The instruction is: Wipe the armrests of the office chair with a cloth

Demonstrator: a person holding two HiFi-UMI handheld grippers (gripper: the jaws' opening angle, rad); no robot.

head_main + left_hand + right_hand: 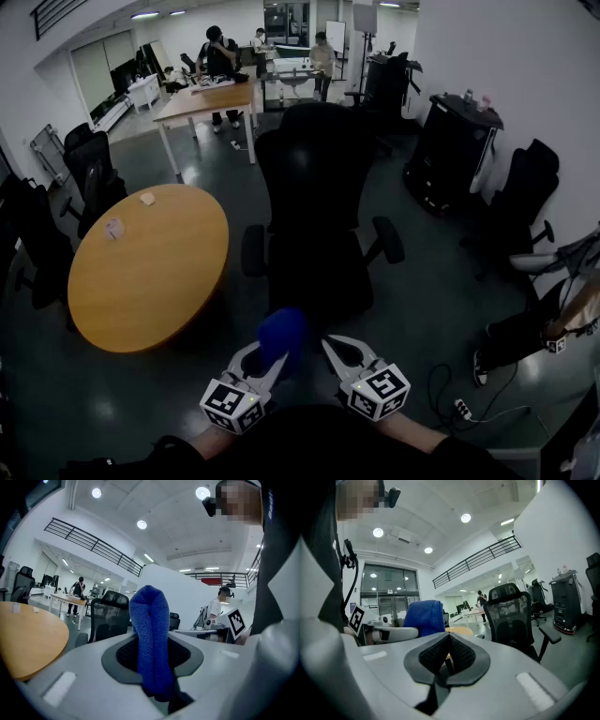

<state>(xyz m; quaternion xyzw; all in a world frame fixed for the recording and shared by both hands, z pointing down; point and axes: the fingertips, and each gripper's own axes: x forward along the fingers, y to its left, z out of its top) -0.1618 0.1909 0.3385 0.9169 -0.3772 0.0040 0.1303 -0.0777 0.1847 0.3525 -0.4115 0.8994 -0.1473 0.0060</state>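
A black office chair [317, 211] stands straight ahead of me, seat towards me, with its left armrest [253, 251] and right armrest [388, 240] sticking out at the sides. My left gripper [265, 361] is shut on a folded blue cloth [282, 336], held upright a short way in front of the seat. The cloth [151, 634] fills the jaws of the left gripper [152, 656]. Beside it, my right gripper [339, 353] is shut and holds nothing; its pads [459, 656] meet. From the right gripper view the cloth [423, 616] shows at left and the chair [512, 616] at right.
A round wooden table [150, 267] stands to the chair's left, with dark chairs [89, 178] beyond it. At right are a black cabinet [455, 150], another chair [520, 202], a seated person's leg [525, 333] and a power strip with cable [461, 409] on the floor.
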